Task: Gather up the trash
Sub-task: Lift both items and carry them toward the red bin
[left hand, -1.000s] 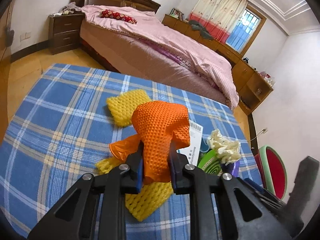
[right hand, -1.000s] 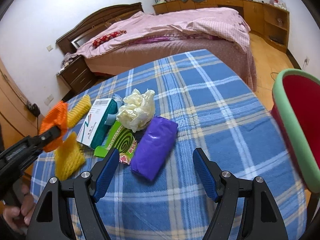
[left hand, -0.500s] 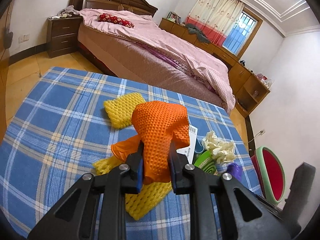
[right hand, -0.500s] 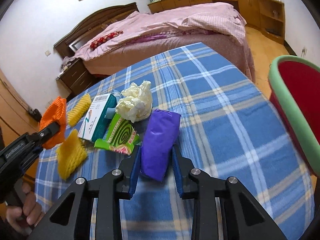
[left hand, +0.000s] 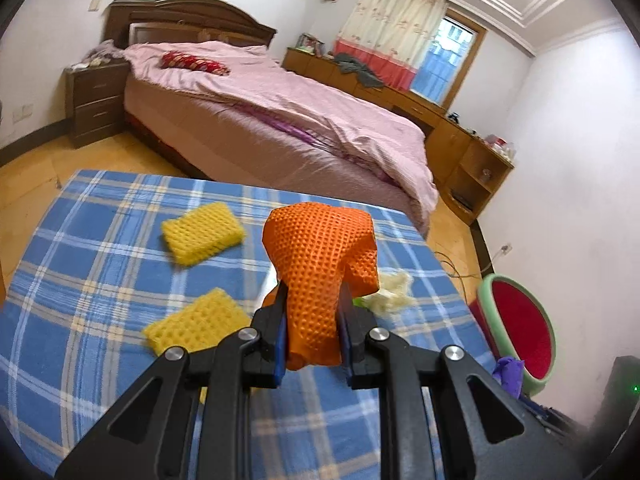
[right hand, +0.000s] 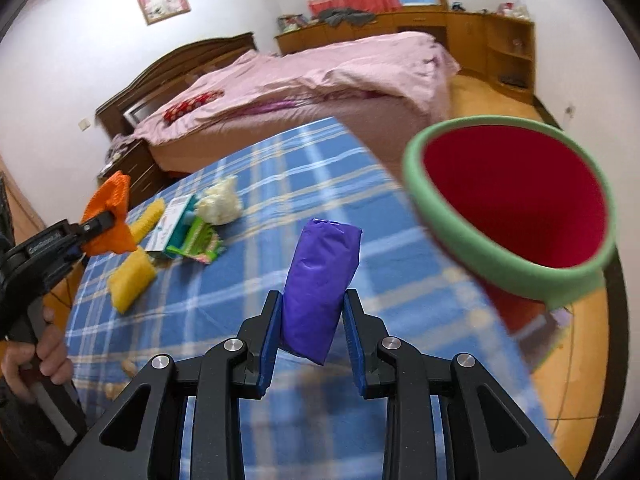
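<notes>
My left gripper (left hand: pixel 313 304) is shut on an orange foam net (left hand: pixel 320 264) and holds it above the blue plaid table (left hand: pixel 100 272). It also shows in the right wrist view (right hand: pixel 108 208). My right gripper (right hand: pixel 312 304) is shut on a purple packet (right hand: pixel 320 280), lifted off the table and near the red bin with a green rim (right hand: pixel 516 196). On the table lie two yellow foam nets (left hand: pixel 202 232) (left hand: pixel 196 324), a crumpled white tissue (right hand: pixel 220 202), a white-and-teal box (right hand: pixel 174 226) and a green wrapper (right hand: pixel 196 240).
The bin stands off the table's right edge, also seen in the left wrist view (left hand: pixel 516 324). A bed with a pink cover (left hand: pixel 280 120) stands beyond the table. Wooden cabinets (left hand: pixel 460 148) line the far wall.
My right gripper closed on the purple packet, lifted it and moved toward the bin. My left gripper rose with the orange net.
</notes>
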Available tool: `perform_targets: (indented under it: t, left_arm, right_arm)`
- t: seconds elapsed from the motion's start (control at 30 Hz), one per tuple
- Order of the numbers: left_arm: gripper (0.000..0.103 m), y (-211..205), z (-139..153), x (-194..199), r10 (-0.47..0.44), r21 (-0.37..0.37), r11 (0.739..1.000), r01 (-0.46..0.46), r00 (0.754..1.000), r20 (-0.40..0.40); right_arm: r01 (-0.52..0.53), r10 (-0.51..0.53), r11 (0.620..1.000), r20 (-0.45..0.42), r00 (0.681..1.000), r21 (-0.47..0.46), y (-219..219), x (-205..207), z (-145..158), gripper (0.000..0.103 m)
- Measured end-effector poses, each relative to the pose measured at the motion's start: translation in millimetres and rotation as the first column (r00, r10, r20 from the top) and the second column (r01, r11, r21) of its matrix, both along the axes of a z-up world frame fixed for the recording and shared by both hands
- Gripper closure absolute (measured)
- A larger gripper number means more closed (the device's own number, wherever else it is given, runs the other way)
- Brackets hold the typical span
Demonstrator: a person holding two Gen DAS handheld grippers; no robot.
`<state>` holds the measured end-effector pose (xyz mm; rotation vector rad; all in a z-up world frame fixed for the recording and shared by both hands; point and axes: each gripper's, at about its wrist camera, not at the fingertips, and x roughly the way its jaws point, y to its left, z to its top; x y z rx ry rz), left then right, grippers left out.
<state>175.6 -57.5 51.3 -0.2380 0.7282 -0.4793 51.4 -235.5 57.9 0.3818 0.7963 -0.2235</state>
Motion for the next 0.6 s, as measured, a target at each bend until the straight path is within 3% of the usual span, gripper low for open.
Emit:
perform_targets:
  t: [0.27, 0.6]
  left_arm:
    - [0.083, -37, 16, -37, -0.107, 0.02, 0.994, 0.106, 0.994, 0.008]
    - [0.083, -96, 29, -70, -0.226, 0.057, 0.973, 0.225, 0.974, 0.01]
  right_arm:
    - [0.107, -0.107, 0.994, 0.051, 0.993, 0.007, -42, -46, 11, 0.073]
    - [0.169, -0.171, 0.985, 0.106, 0.979, 0.032, -79, -72, 20, 0.073]
